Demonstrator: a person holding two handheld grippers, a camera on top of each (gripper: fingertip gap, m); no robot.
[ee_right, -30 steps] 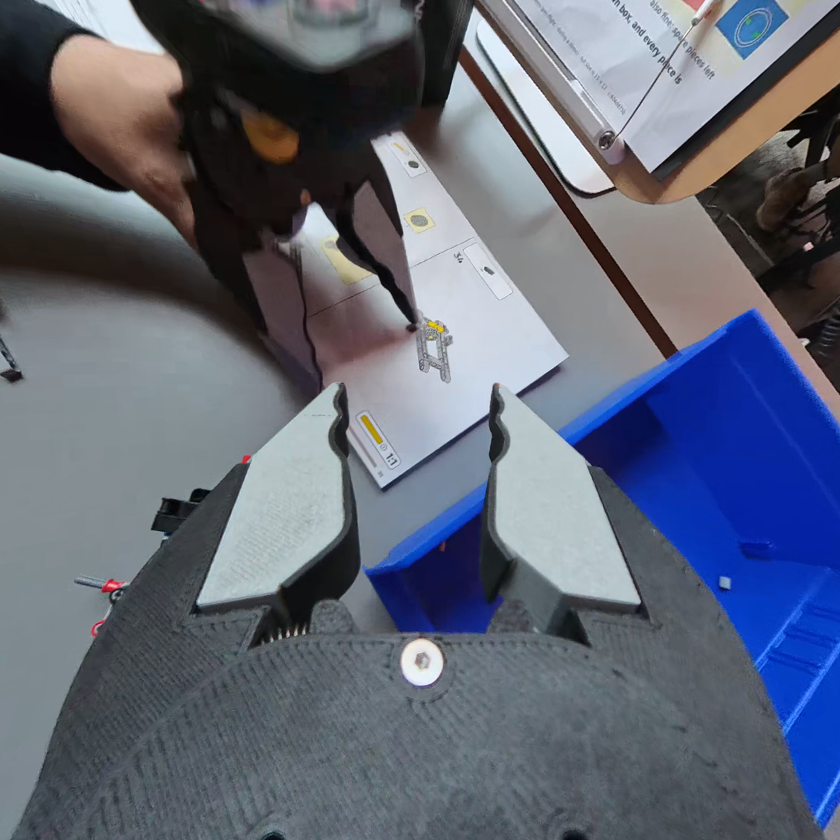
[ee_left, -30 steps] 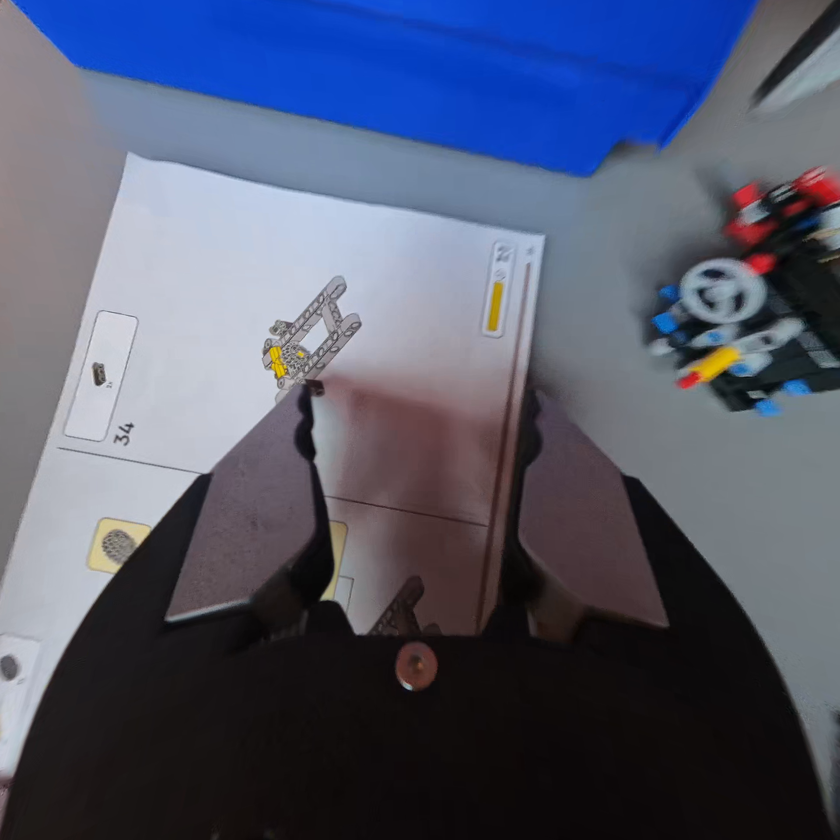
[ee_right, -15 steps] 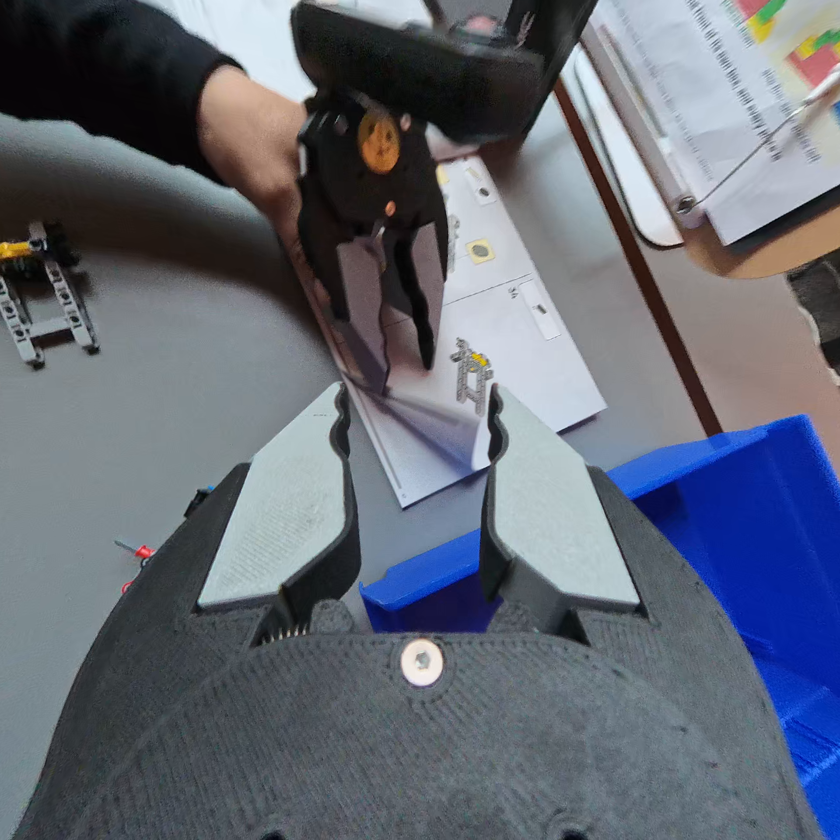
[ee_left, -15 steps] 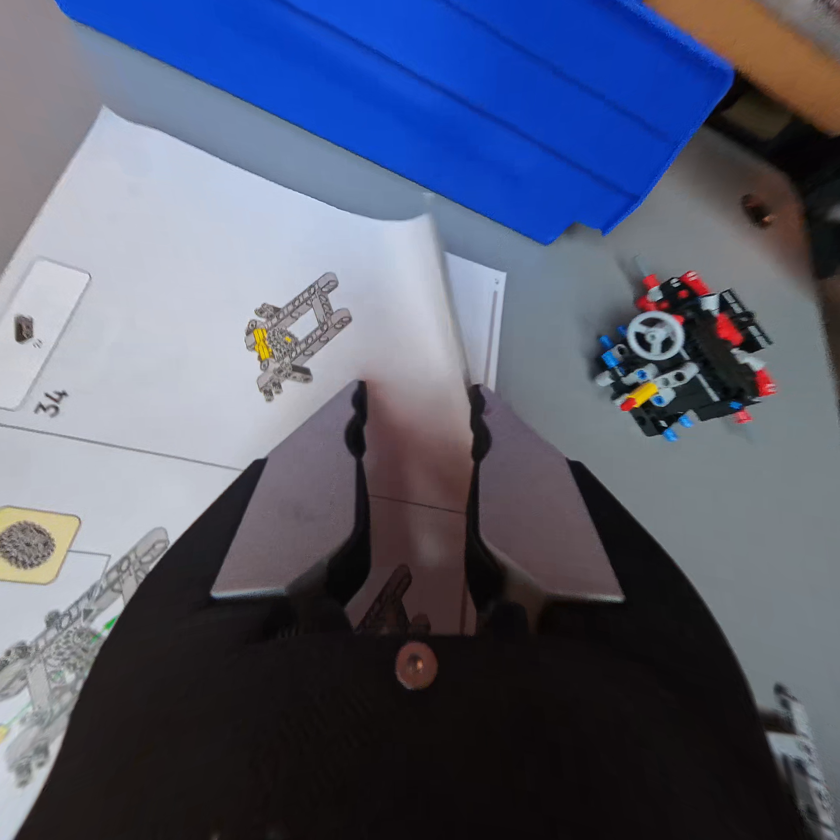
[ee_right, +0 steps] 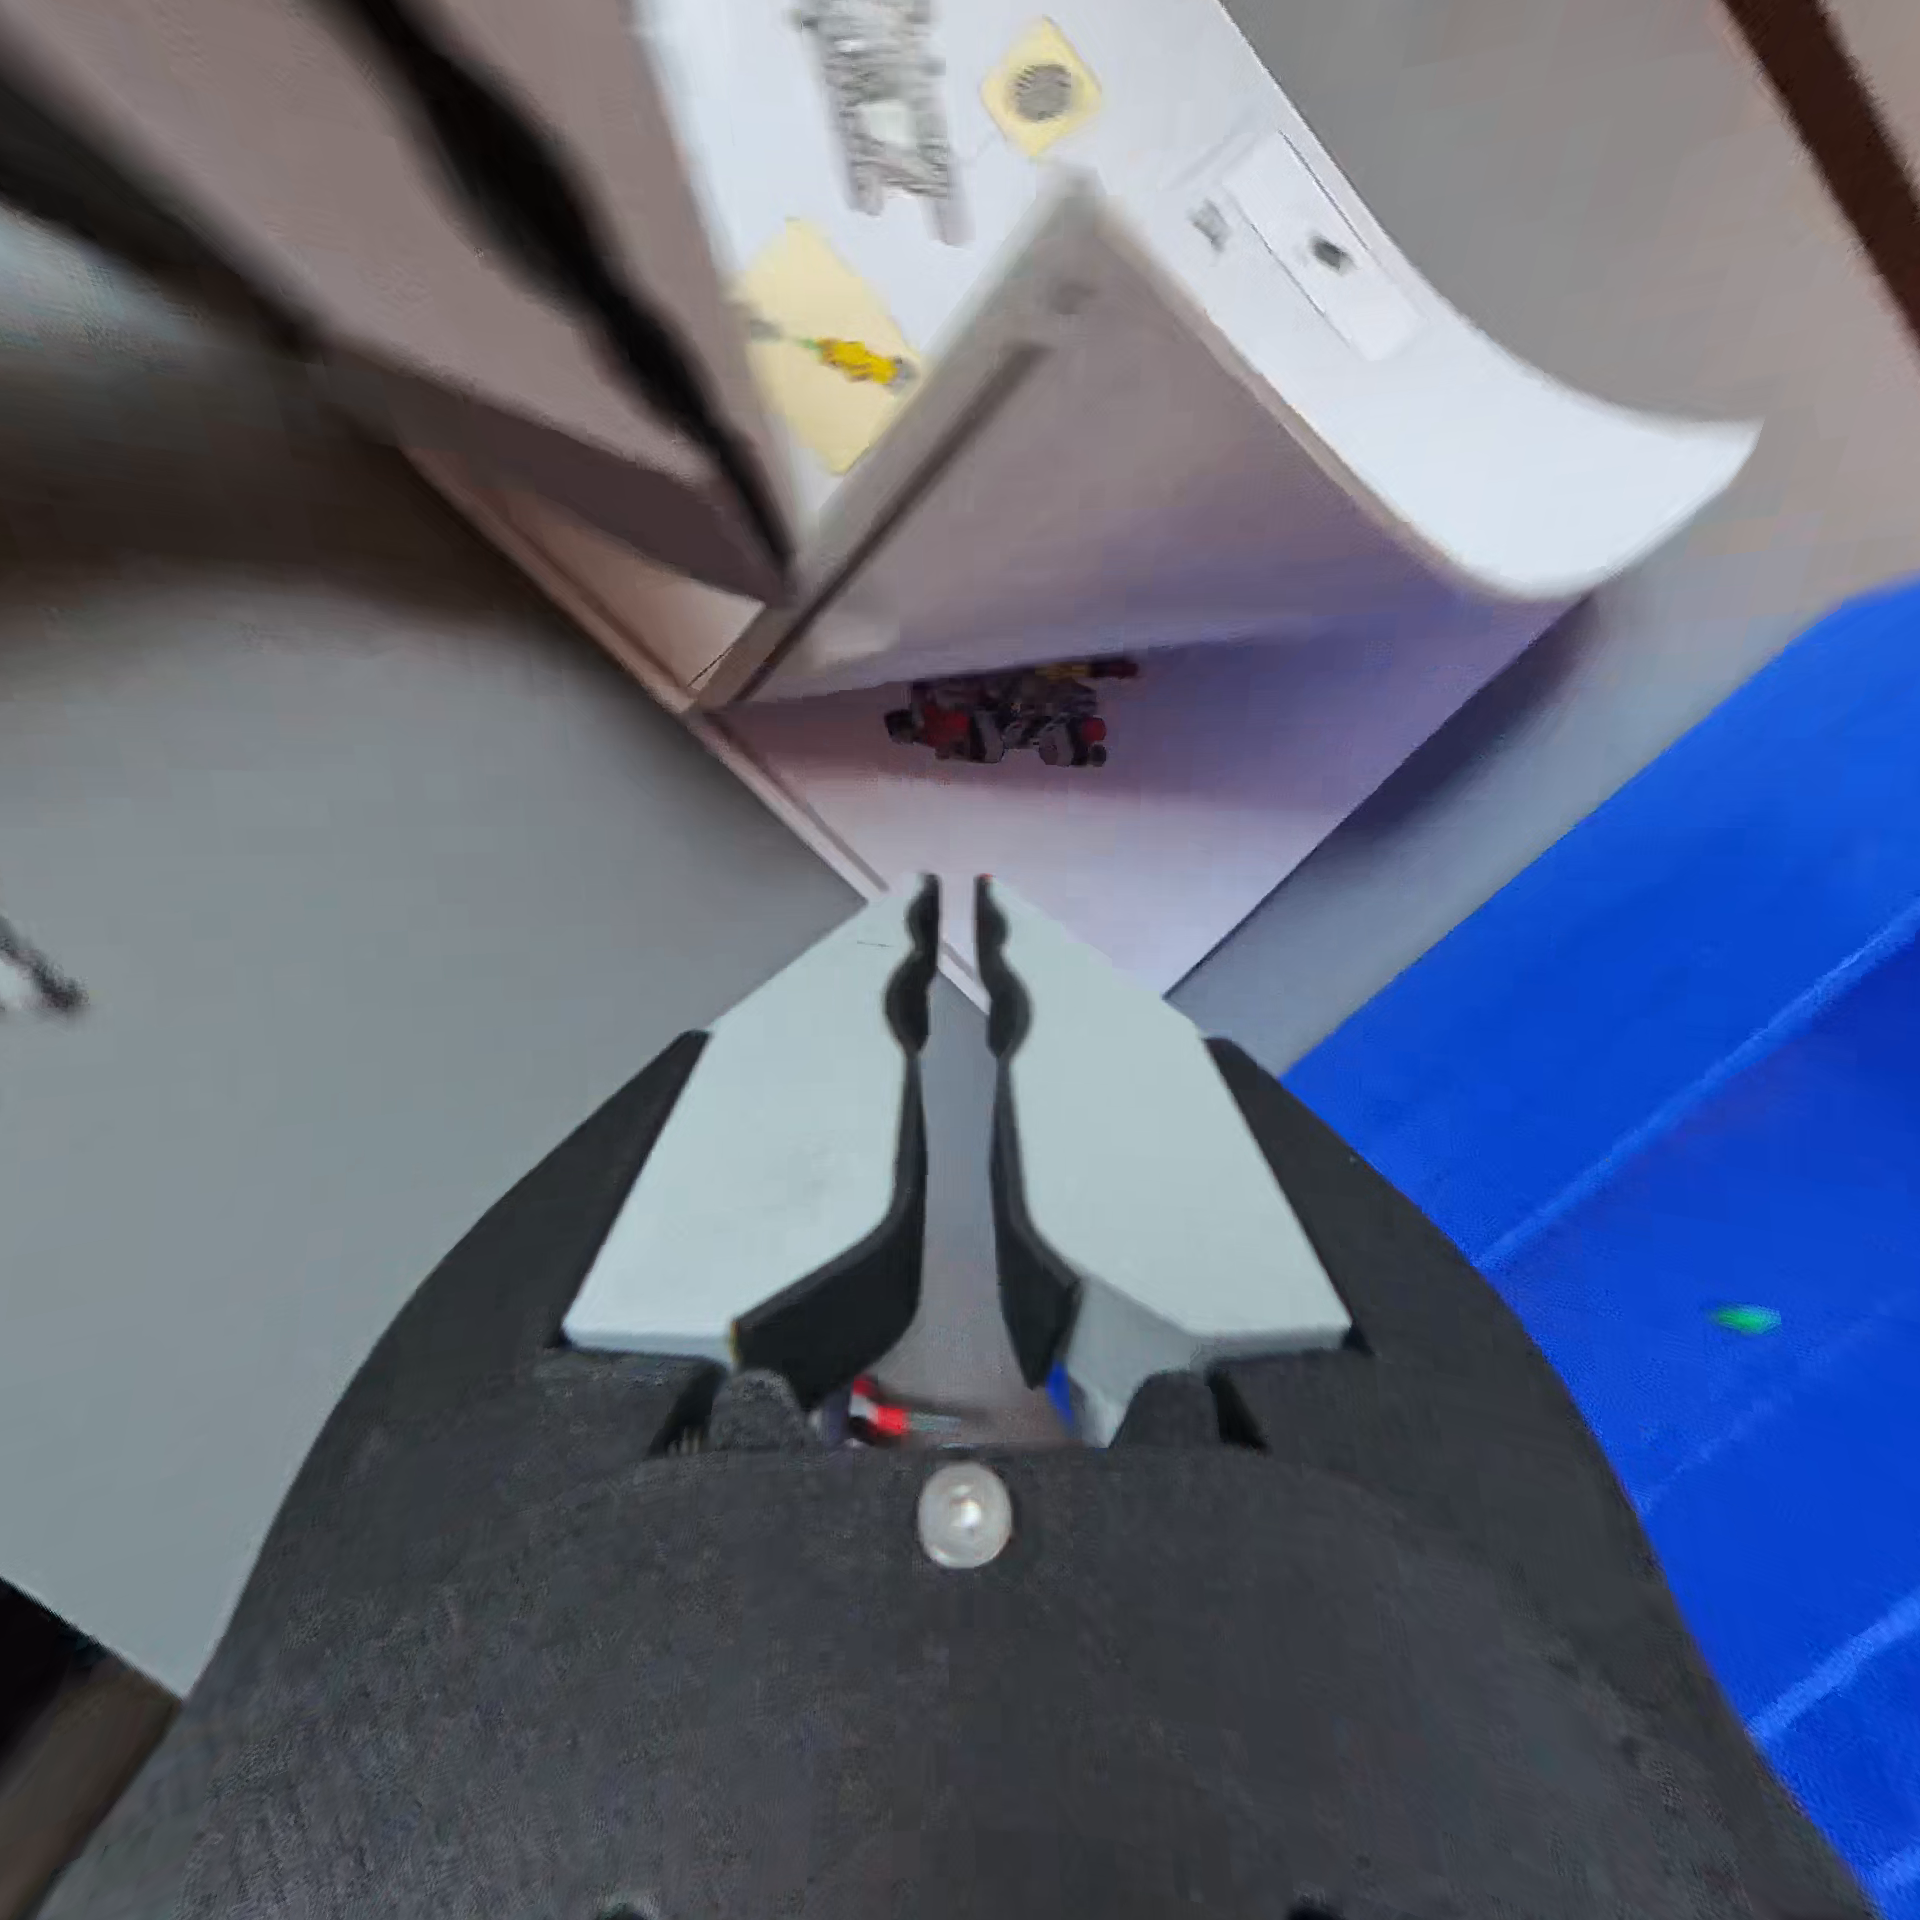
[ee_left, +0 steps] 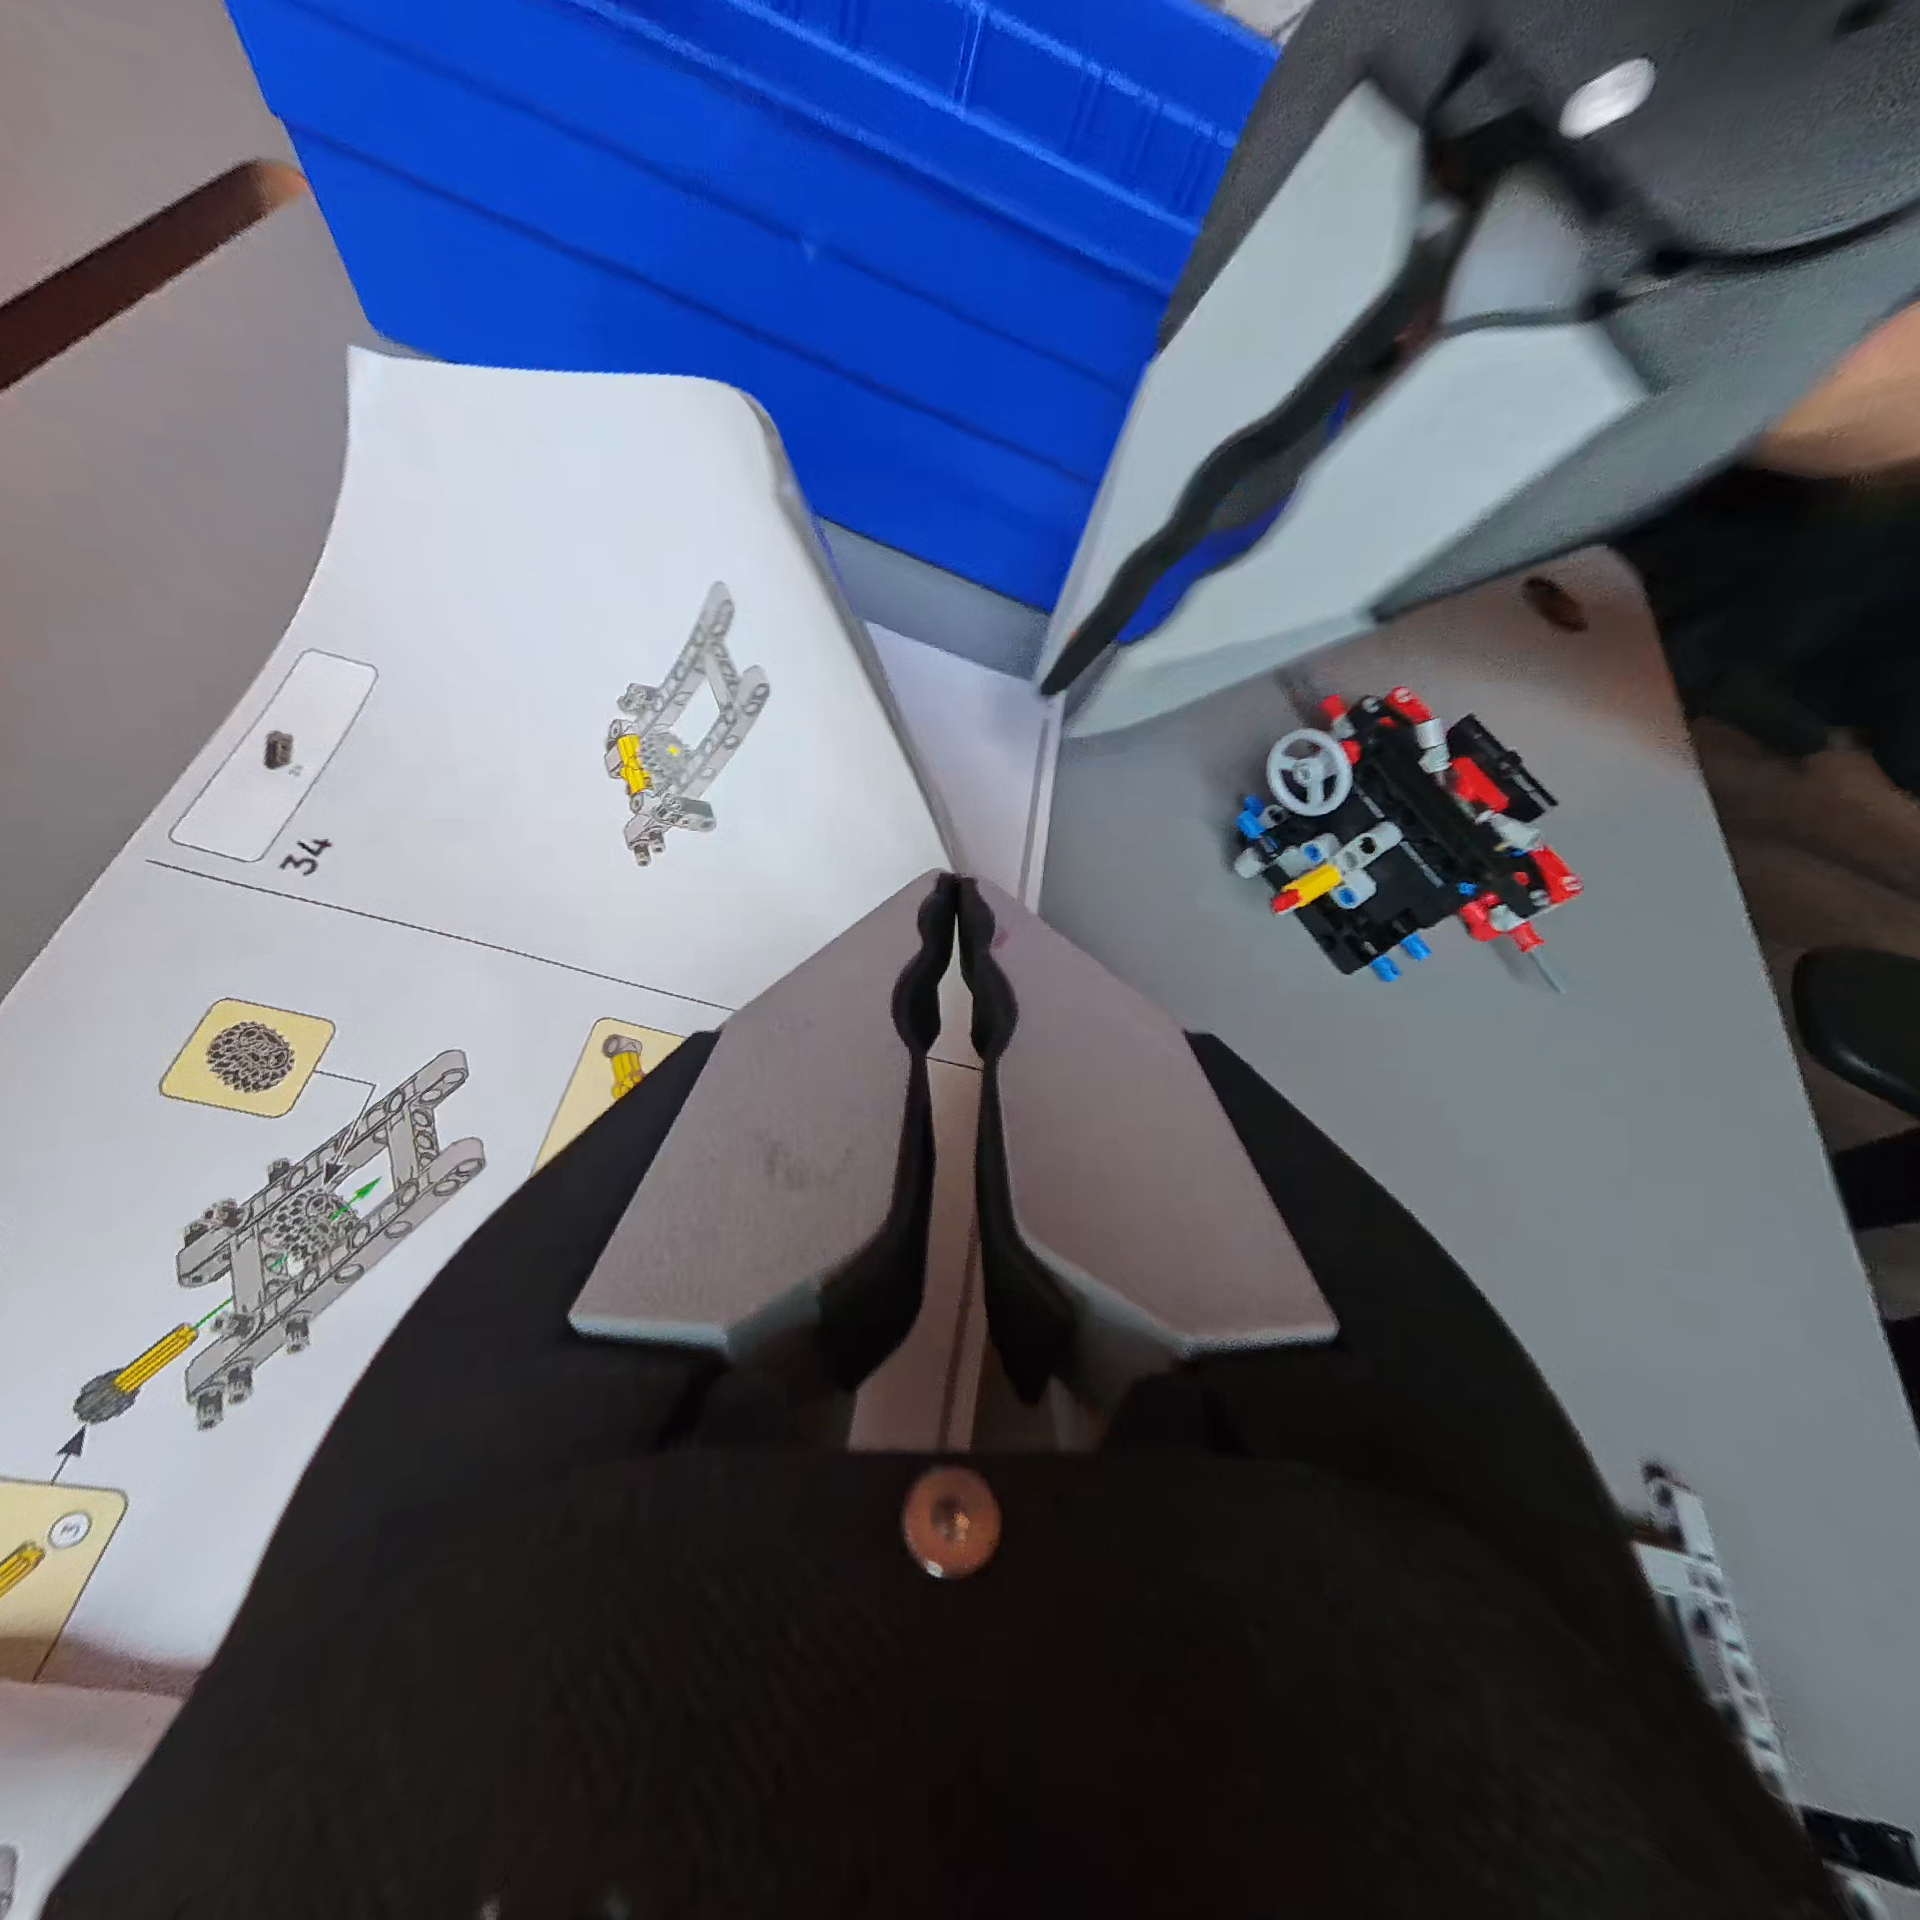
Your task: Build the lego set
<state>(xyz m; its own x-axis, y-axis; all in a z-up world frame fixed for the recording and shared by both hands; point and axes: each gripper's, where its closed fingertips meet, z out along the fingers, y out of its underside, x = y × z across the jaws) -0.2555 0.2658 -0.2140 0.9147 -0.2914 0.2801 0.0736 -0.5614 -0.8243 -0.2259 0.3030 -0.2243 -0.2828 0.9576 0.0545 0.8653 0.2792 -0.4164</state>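
Note:
The white instruction booklet lies on the grey table. My left gripper (ee_left: 956,883) is shut on the edge of its top page (ee_left: 582,582) and holds that page lifted and curled. The page beneath (ee_right: 1143,852) is uncovered and shows a printed picture of the model. My right gripper (ee_right: 956,883) has its jaws almost together, with nothing between them, and its tips are at the near corner of the booklet. It also shows in the left wrist view (ee_left: 1049,681). The black, red and grey lego model (ee_left: 1392,842) with a grey steering wheel sits to the right of the booklet.
A blue bin (ee_left: 790,208) stands just behind the booklet, and in the right wrist view (ee_right: 1610,1039) it holds a small green piece (ee_right: 1745,1320). A grey lego beam assembly (ee_left: 1704,1621) lies at the near right. The table's curved edge (ee_left: 1766,935) is close to the model. Tip to tip, the grippers are about 6 cm apart.
My left gripper closed on the page edge and lifted the page up and over. My right gripper closed its jaws and moved down to the booklet's corner.

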